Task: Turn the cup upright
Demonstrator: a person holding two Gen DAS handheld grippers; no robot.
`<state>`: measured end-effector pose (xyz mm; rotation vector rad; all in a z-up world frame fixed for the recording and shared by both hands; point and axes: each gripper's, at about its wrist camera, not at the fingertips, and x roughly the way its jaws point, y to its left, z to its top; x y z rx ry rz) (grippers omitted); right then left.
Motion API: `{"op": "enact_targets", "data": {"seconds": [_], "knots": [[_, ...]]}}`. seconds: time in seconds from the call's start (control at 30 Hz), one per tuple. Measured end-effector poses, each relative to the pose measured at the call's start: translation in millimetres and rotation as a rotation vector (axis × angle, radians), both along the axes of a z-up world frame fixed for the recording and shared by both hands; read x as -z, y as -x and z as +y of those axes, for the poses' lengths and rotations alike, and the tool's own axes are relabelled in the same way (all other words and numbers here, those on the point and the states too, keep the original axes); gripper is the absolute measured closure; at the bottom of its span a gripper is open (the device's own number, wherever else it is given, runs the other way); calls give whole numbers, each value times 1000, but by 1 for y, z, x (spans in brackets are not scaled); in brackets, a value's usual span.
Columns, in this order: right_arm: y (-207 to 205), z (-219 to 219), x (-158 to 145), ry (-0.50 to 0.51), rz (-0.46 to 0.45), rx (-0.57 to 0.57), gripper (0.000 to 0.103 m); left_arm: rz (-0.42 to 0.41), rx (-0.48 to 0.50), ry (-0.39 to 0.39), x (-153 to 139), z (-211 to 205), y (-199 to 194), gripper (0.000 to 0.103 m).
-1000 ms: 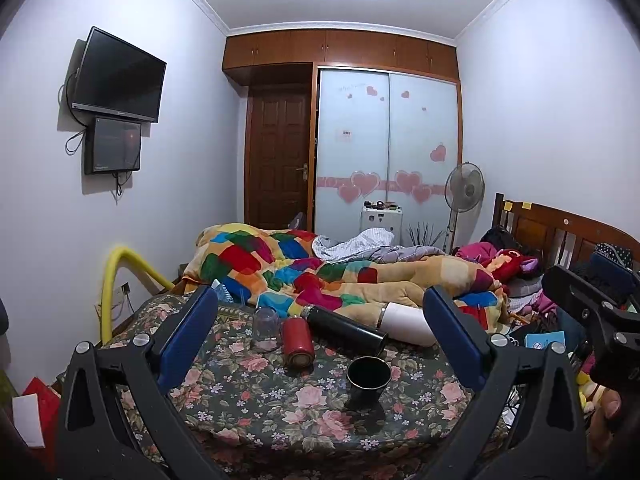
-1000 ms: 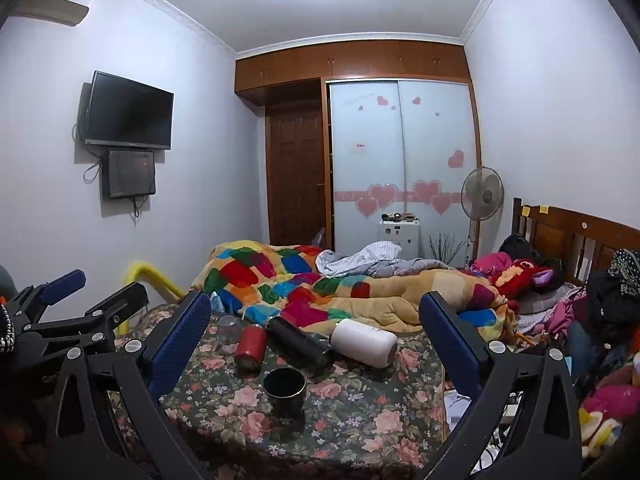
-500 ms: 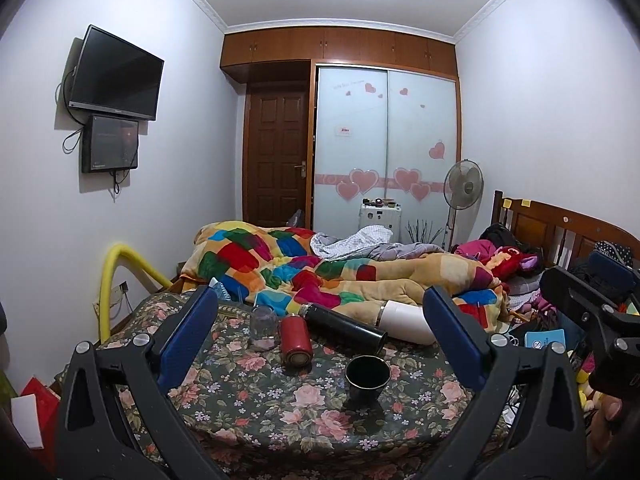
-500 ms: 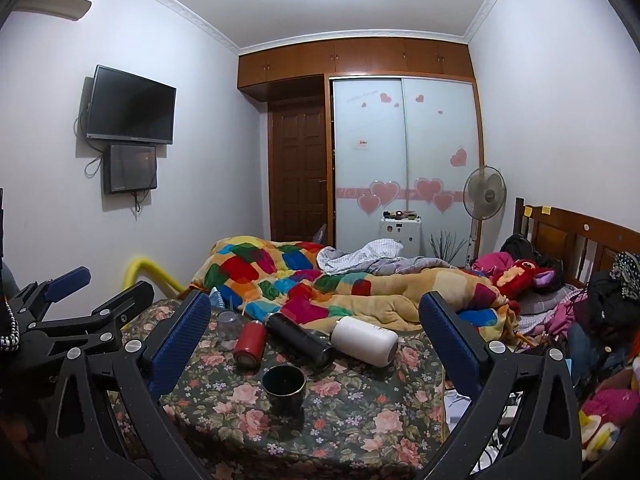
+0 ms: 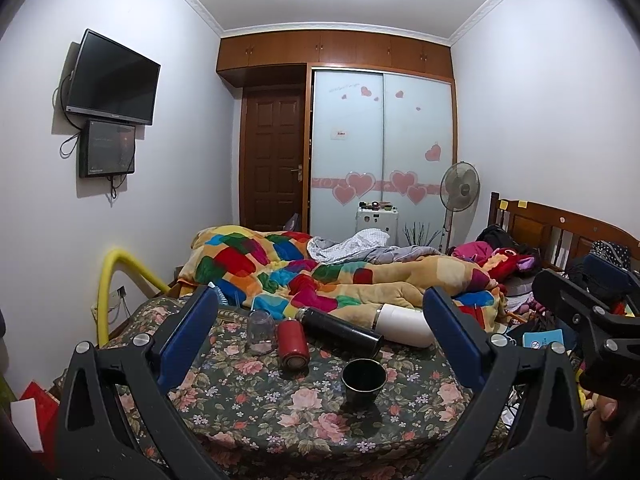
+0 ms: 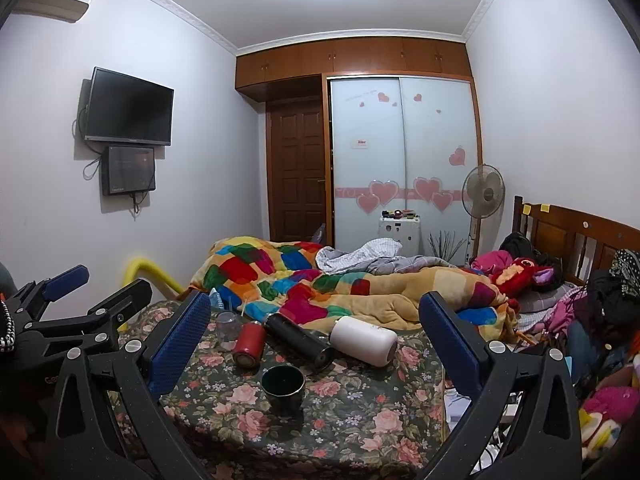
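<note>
white flask [image 5: 404, 325]: base behind finger | right hand-held gripper [image 5: 592, 312]: cut off

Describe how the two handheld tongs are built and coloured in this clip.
Both match: the left tongs and right tongs have black angular plastic arms with triangular cutouts and silver screw heads, each ending in flat rectangular blue pads with a fine dotted texture. No cables or sleeves show.

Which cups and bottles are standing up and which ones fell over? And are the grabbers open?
Black cup: upright, mouth up.
Clear glass: upside down.
Red bottle: lying down.
Black flask: lying down.
White flask: lying down.
Left gripper: open, empty.
Right gripper: open, empty.
</note>
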<state>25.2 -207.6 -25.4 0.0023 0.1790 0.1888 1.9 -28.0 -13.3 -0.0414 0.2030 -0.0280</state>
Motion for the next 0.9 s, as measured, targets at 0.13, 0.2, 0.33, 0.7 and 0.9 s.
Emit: {"op": "enact_targets", "data": {"seconds": [0.13, 0.2, 0.33, 0.7, 0.9], "knots": [[0, -1, 0, 0, 0, 2, 0, -1, 2, 0, -1, 0, 0, 0], [0, -1, 0, -1, -1, 3, 0, 0, 5, -1, -1, -1, 0, 0], [0, -2, 0, 0, 0, 3, 0, -2, 14, -8, -4, -2, 2, 0], [-1, -2, -2, 1, 3, 10, 0, -14, 20, -10, -1, 5, 4, 0], [-3, 5, -2, 10, 16, 15, 0, -9, -8, 28, 6, 32, 3, 0]]}}
